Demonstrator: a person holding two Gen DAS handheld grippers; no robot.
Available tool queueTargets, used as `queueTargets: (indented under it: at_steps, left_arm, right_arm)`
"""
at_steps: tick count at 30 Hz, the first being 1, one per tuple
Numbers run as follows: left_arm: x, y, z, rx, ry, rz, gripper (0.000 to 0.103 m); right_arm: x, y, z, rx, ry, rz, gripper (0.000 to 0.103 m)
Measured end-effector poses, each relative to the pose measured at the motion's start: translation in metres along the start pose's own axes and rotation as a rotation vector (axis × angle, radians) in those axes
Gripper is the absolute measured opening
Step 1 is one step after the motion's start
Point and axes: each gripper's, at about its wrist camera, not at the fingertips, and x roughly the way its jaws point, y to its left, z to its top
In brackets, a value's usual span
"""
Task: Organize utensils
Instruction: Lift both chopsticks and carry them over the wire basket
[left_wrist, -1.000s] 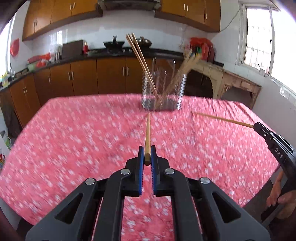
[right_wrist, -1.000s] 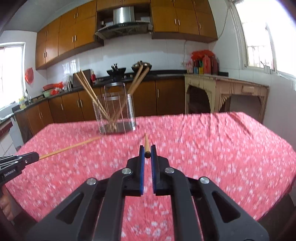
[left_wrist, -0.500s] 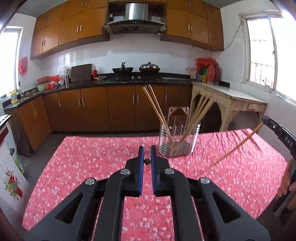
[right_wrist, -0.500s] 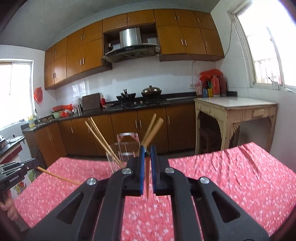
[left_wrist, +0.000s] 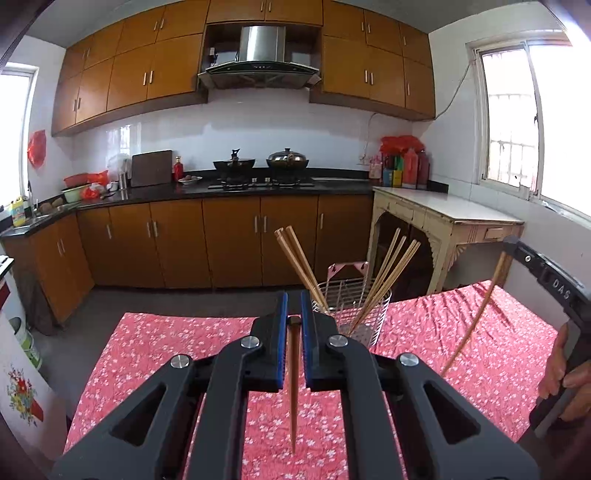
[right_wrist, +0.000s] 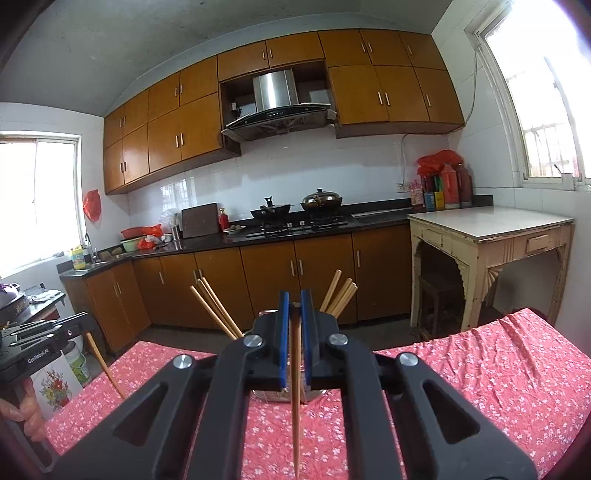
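Observation:
My left gripper (left_wrist: 294, 312) is shut on a wooden chopstick (left_wrist: 294, 387) that hangs point down above the red floral tablecloth (left_wrist: 155, 354). My right gripper (right_wrist: 294, 310) is shut on another chopstick (right_wrist: 295, 398), also hanging point down. A wire utensil holder (left_wrist: 354, 306) with several chopsticks leaning out stands on the table just right of the left gripper. In the right wrist view the holder (right_wrist: 280, 396) sits directly behind the gripper, mostly hidden. The right gripper also shows in the left wrist view (left_wrist: 511, 245), its chopstick (left_wrist: 476, 317) slanting down.
Brown kitchen cabinets (left_wrist: 236, 243) and a black counter with a stove and pots (left_wrist: 258, 177) run along the back. A cream side table (left_wrist: 443, 221) stands at the right by the window. The left gripper's body (right_wrist: 40, 347) shows at the left edge.
Both grippers have lifted and tilted up, so each held chopstick went from pointing forward over the table to hanging point down. The holder now sits lower in both views.

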Motion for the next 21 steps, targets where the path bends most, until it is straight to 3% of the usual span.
queueTargets:
  at_steps: [14,21]
  left_arm:
    - [0.025,-0.011,0.051,-0.021,-0.038,-0.062,0.007]
    - [0.038,-0.030,0.110,-0.008,-0.101,-0.077,0.007]
  right_arm:
    - [0.031,0.015,0.051,0.009,-0.058,0.042,0.007]
    - [0.058,0.025,0.098,-0.008,-0.115,0.036,0.007]
